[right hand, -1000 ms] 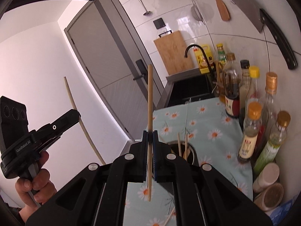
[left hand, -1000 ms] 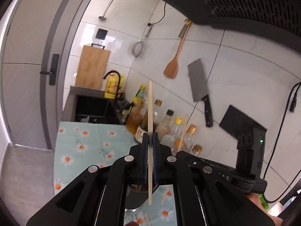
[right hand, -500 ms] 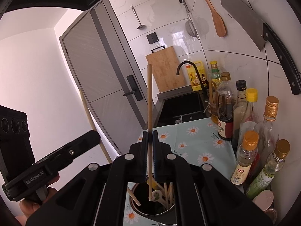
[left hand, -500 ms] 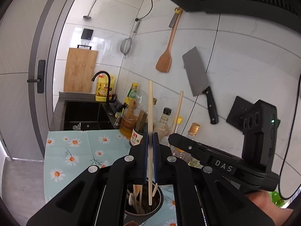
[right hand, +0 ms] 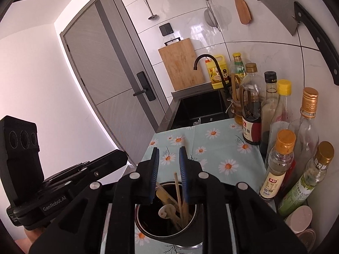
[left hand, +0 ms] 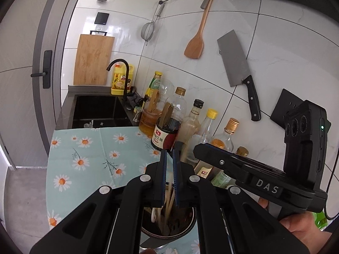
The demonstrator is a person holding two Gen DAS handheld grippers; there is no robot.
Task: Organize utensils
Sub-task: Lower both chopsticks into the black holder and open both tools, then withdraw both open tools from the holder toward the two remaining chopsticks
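- Two grippers over one dark utensil holder (right hand: 167,228) on the daisy-print cloth (right hand: 214,148).
- In the holder: several wooden chopsticks (right hand: 179,192), one pale spoon (right hand: 166,210).
- Legible: "DAS", "GenRobot.AI".
- Left gripper (left hand: 169,165): tilted downward, pads slightly parted, gripping nothing.
- Right gripper (right hand: 168,164): tilted downward, jaws opening, nothing pinched.

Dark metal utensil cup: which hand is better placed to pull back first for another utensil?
Right, probably. The right gripper's jaws are opening wide, pads clear of the wooden chopstick in the dark metal utensil cup. The left gripper's jaws show a narrow gap around a blurred chopstick.
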